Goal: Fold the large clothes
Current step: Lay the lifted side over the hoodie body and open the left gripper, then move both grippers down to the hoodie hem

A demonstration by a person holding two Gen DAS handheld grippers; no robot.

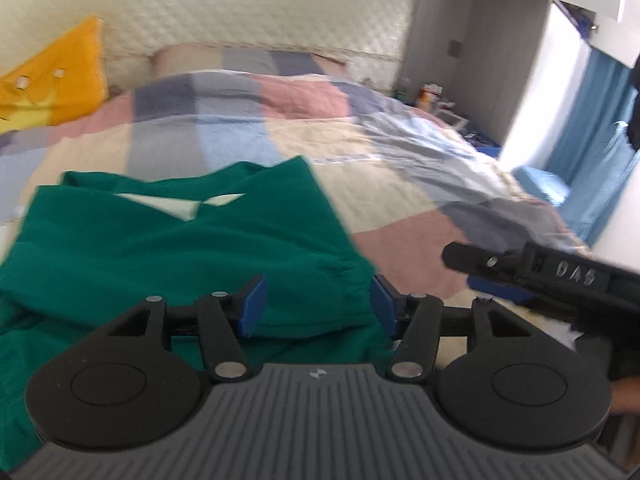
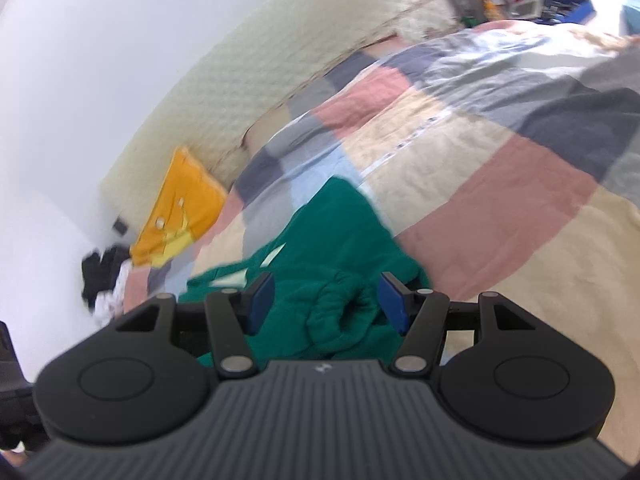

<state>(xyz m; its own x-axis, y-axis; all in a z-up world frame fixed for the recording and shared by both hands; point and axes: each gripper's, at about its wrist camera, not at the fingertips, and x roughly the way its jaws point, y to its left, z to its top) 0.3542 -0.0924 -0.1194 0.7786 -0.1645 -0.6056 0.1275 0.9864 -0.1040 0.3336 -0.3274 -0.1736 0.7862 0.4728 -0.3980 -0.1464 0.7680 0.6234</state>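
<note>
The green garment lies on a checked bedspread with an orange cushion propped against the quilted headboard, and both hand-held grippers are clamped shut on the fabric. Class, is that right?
One detail is wrong: neither is clamped shut. In the left wrist view the left hand-held gripper stands open over the green garment; the right wrist view shows the right hand-held gripper open too. The bedspread, orange cushion and headboard are as stated.

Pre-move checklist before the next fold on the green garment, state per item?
1. Green garment lies on the patchwork quilt: ok.
2. Left tongs free of cloth: ok, pads apart, green fabric between them but not pinched.
3. Right tongs free of cloth: ok, pads apart over a bunched fold, no grip.
4. Garment flat for folding: not ok, its near edge is bunched and wrinkled.
5. Quilt beside the garment clear for the fold: ok; the yellow cushion sits far off by the headboard.
6. Far edge of garment aligned: cannot tell, blurred.
</note>
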